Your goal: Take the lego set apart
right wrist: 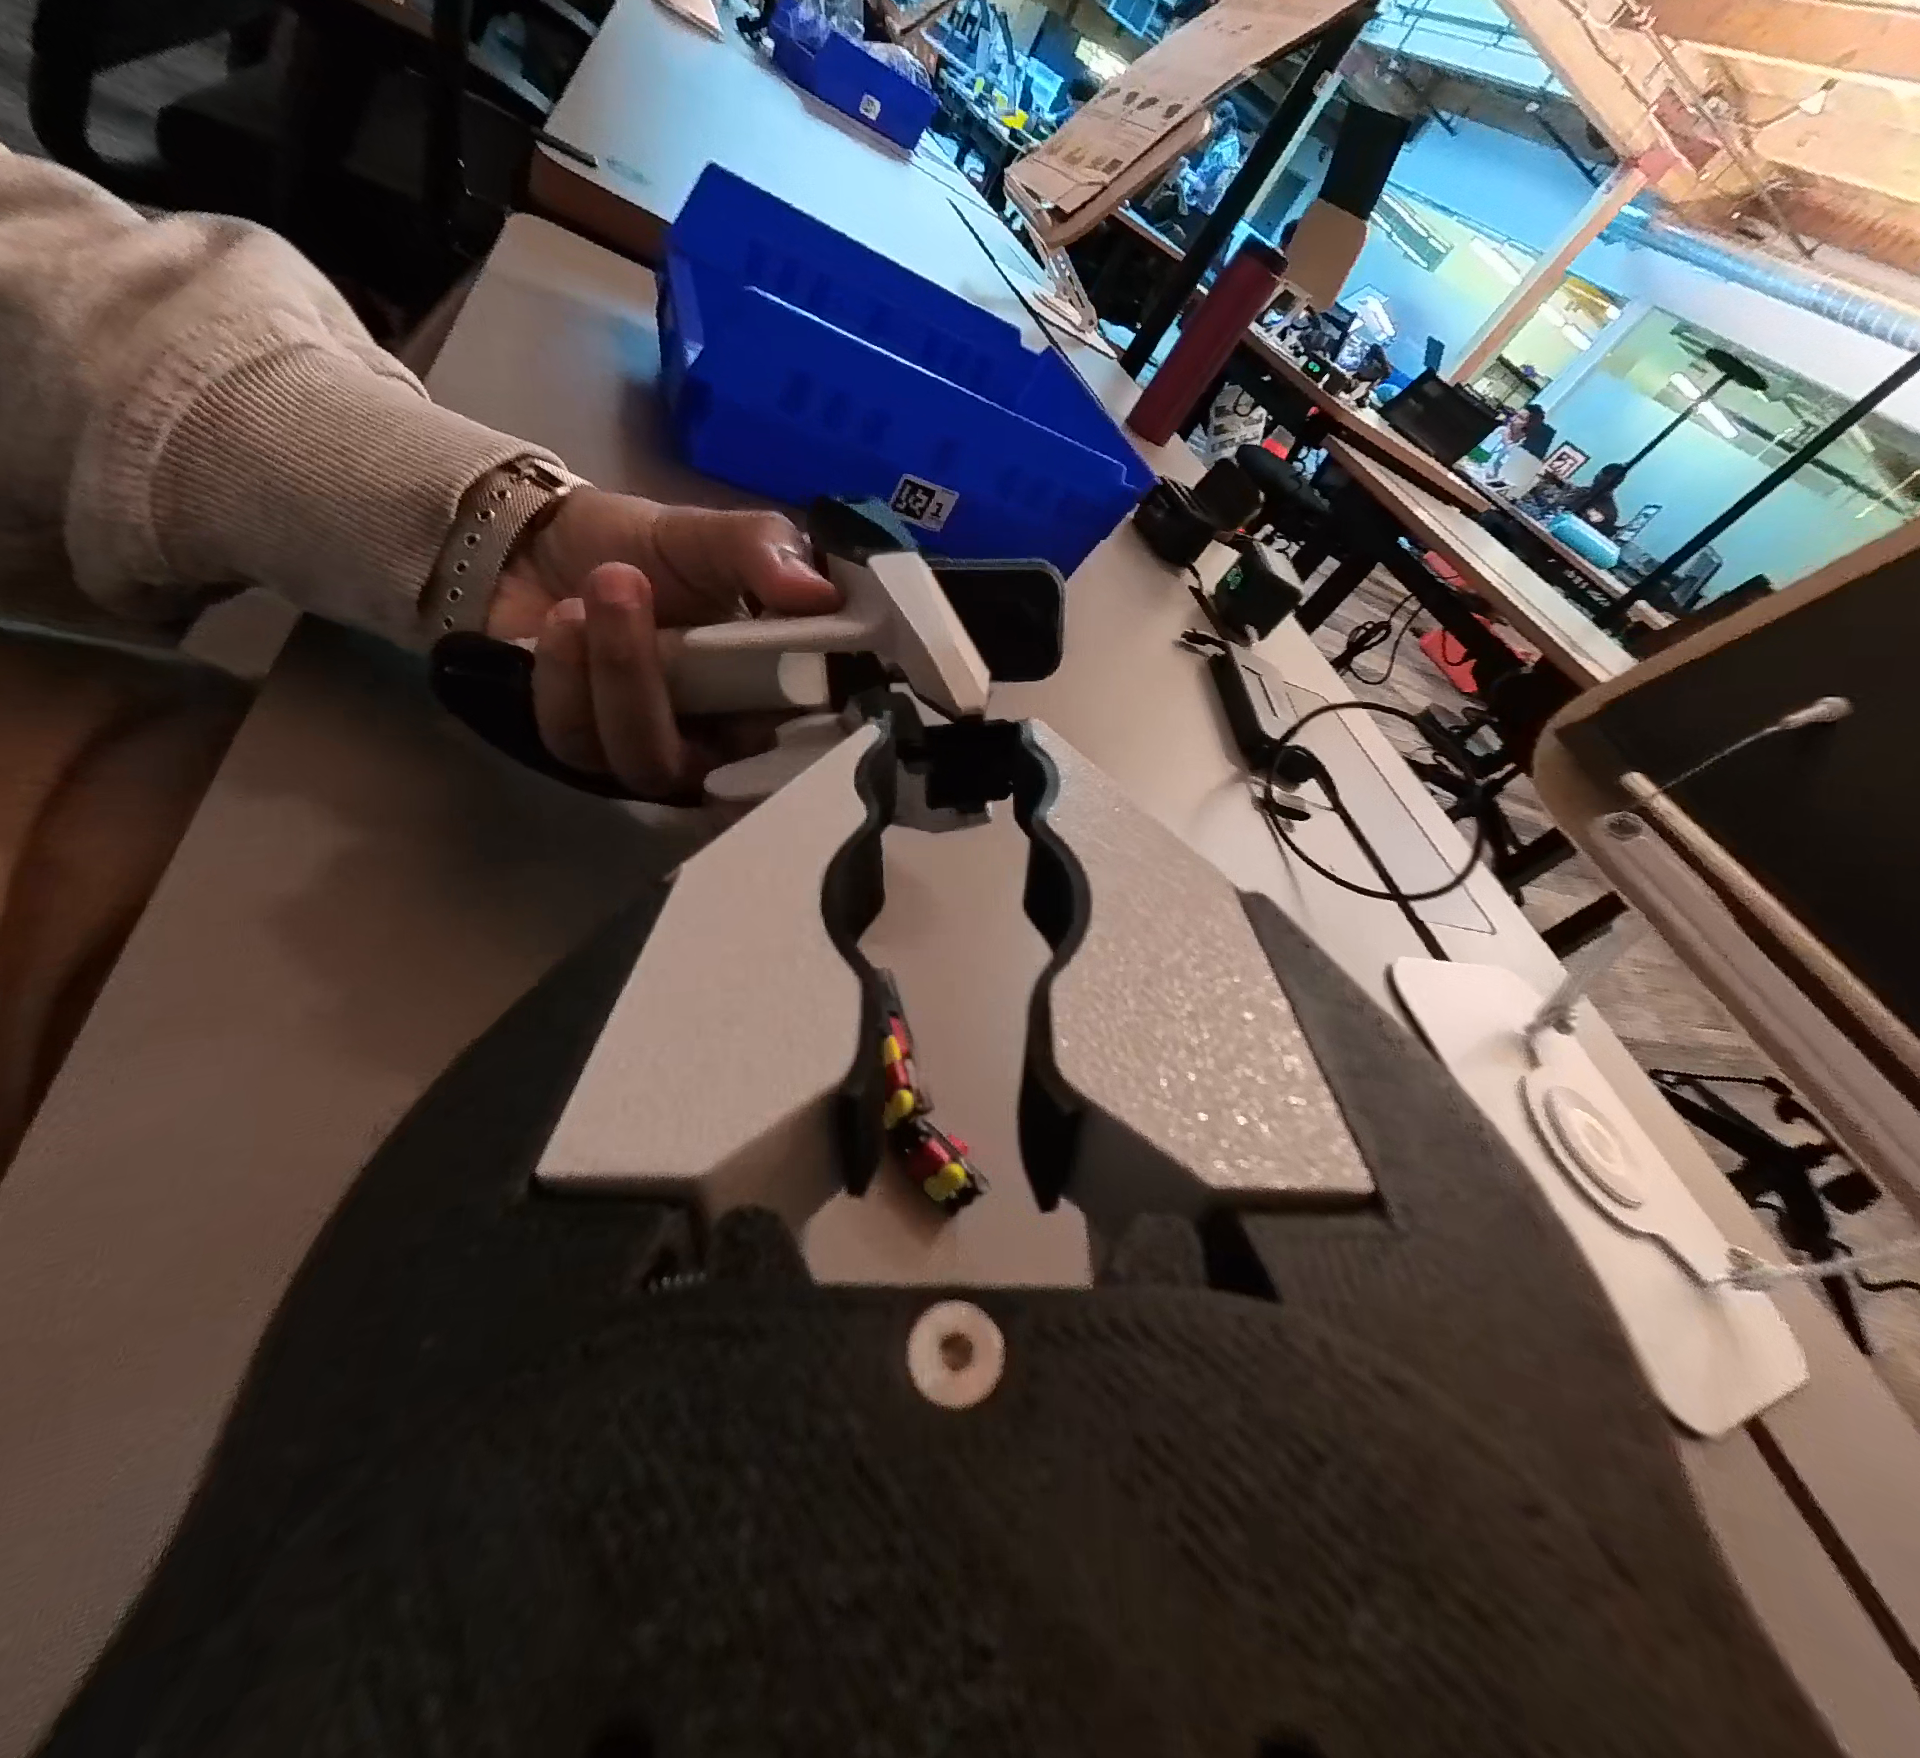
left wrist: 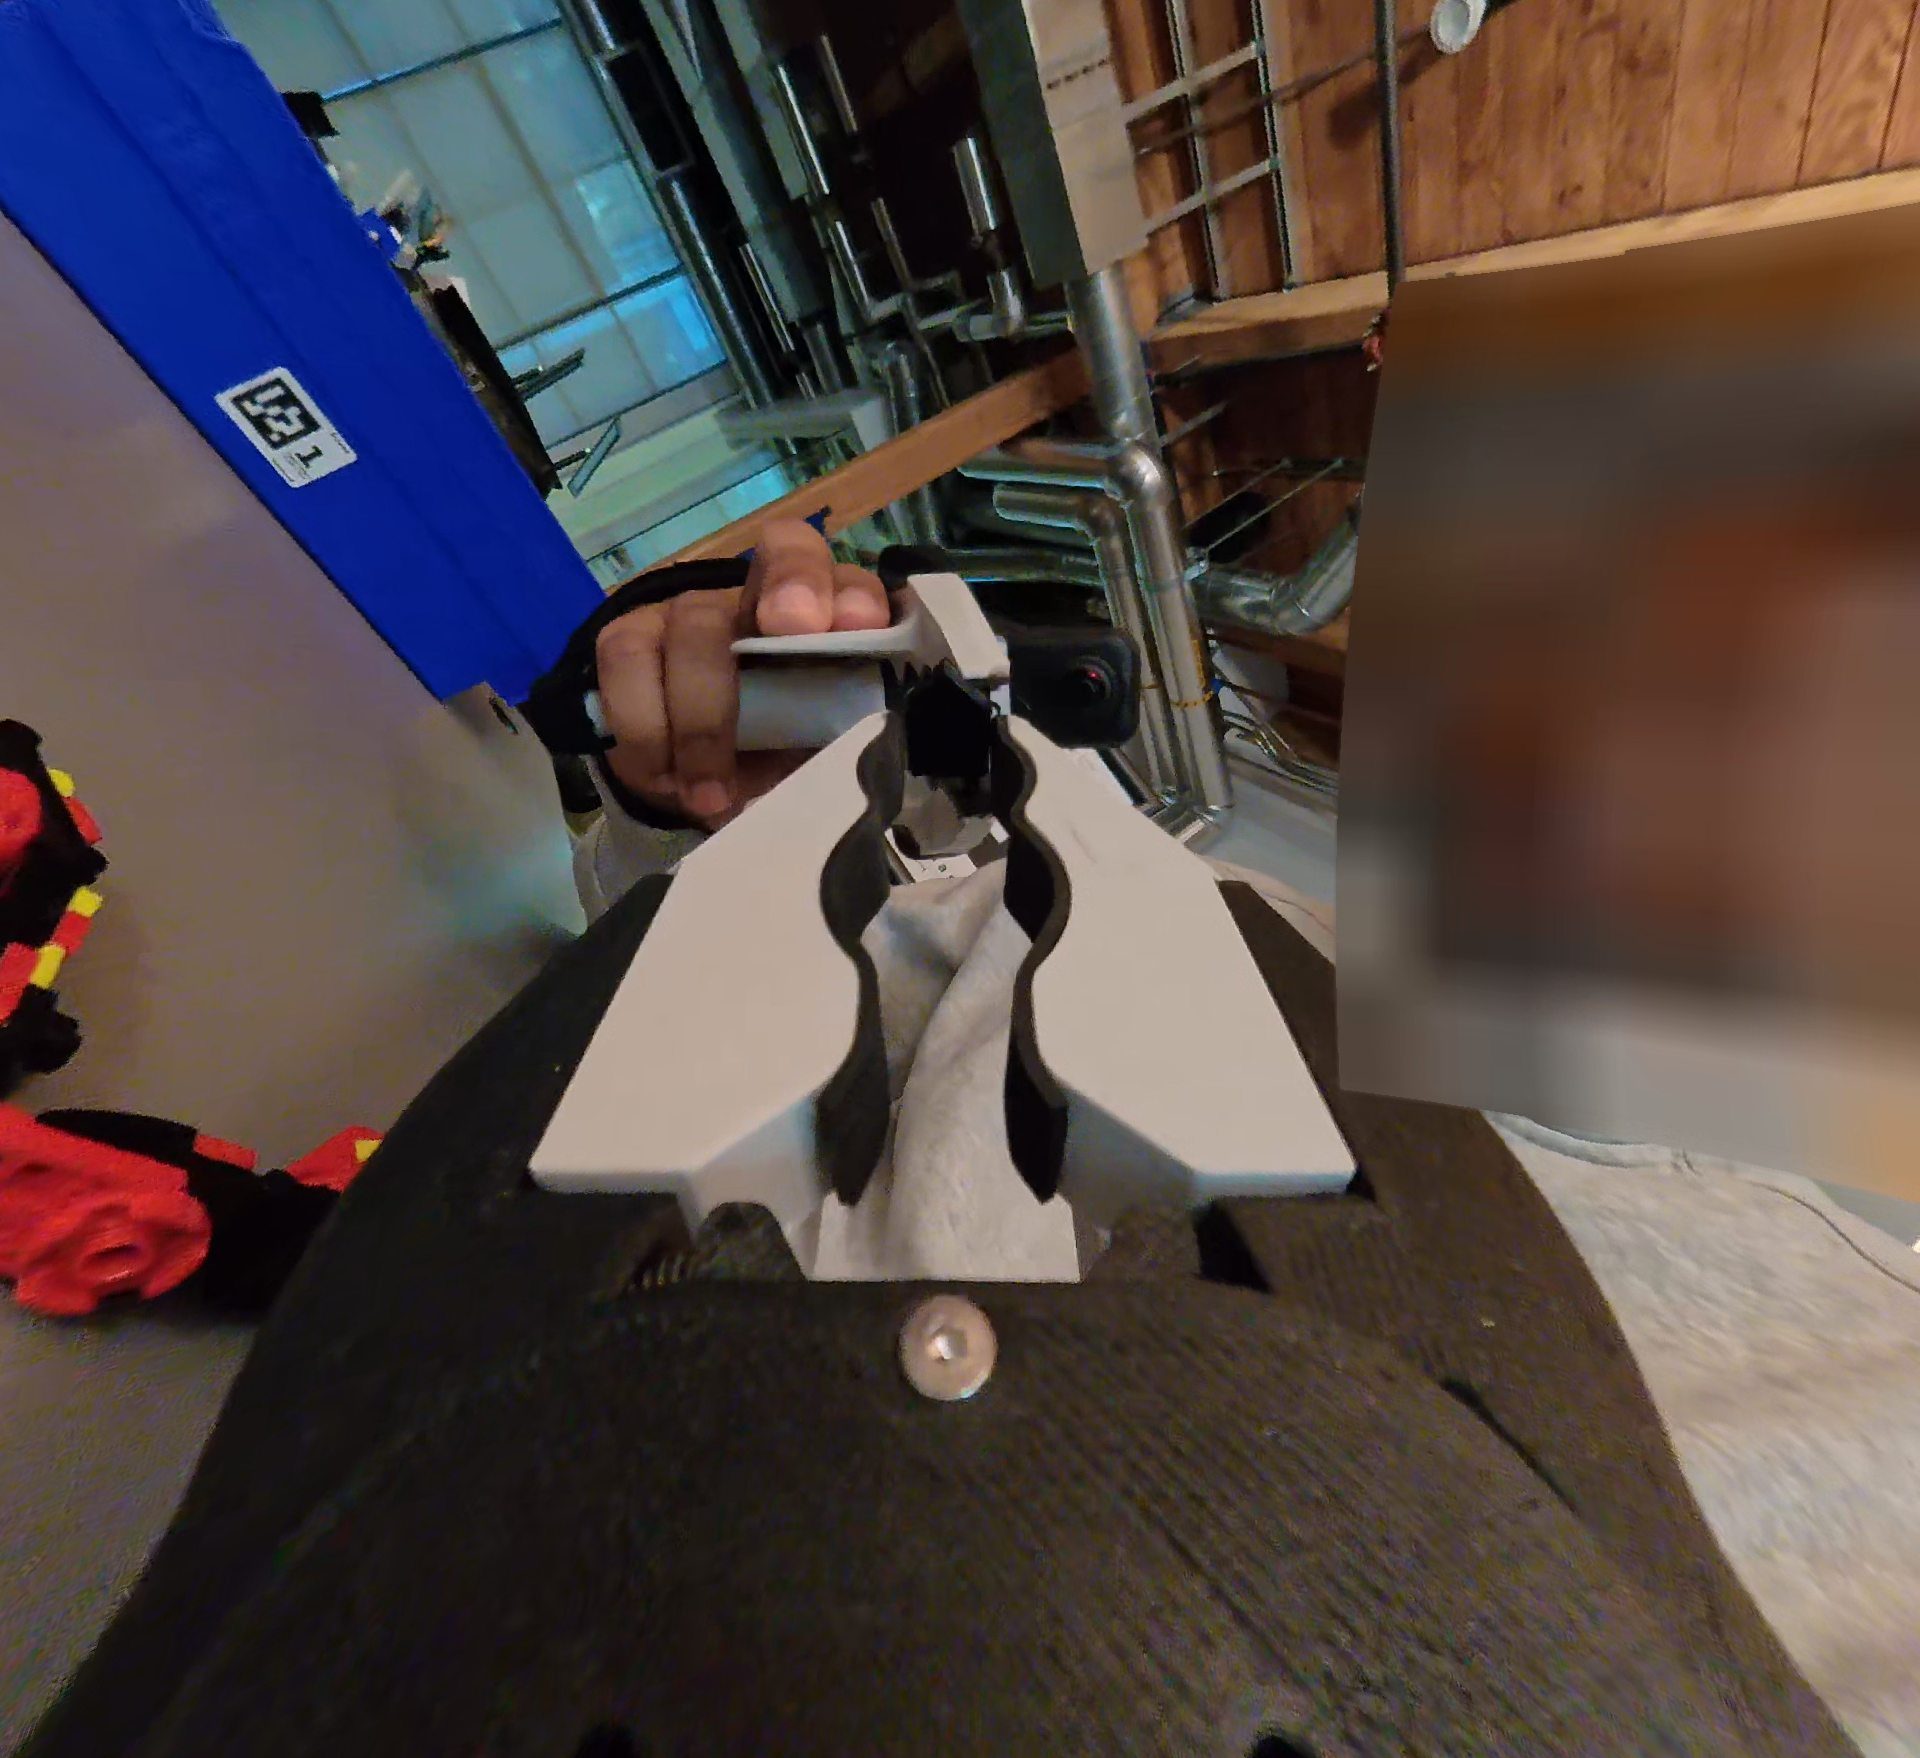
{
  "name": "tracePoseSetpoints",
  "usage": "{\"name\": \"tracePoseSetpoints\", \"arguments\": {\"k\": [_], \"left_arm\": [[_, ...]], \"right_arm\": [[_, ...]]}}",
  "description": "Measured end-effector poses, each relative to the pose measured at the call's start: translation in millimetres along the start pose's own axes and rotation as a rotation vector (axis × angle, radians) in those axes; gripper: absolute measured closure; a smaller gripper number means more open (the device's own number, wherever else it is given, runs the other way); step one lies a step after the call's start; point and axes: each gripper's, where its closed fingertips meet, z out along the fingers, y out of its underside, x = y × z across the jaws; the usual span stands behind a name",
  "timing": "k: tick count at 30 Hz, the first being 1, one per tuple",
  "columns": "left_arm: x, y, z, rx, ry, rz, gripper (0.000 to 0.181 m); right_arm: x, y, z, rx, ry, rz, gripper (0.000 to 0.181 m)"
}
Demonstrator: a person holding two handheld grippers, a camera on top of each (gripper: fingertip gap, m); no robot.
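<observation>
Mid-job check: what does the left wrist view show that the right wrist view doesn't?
Left only: red-and-black lego chunks at the frame's left edge. Right only: a red-yellow lego strip seen between the fingers, and a dark red bottle. Shared: the blue bin, and the left hand-held gripper and right hand-held gripper meeting tip to tip, apparently both shut on one small black piece.

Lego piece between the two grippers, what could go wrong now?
The small black lego piece seems pinched only at the very tips of the left gripper and right gripper. When they pull, it may pop loose and fly. It hangs above the table, not over the blue bin, so a dropped bit could bounce away.
</observation>
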Motion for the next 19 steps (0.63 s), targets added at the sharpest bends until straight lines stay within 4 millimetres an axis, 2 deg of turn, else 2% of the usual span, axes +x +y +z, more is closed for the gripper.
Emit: {"name": "tracePoseSetpoints", "arguments": {"k": [8,13,19], "left_arm": [[0.9,1.8,1.7,0.0,0.016,-0.015,0.166],[1.8,-0.8,4.4,-0.007,-0.04,0.071,0.167],[5.1,2.7,7.6,-0.046,-0.062,0.105,0.168]], "right_arm": [[0.2,-0.6,0.2,-0.011,0.024,-0.057,0.162],[2.8,-2.2,-1.8,-0.025,0.028,-0.048,0.162],[0.0,-8.4,-6.0,-0.057,0.016,-0.128,0.162]]}}
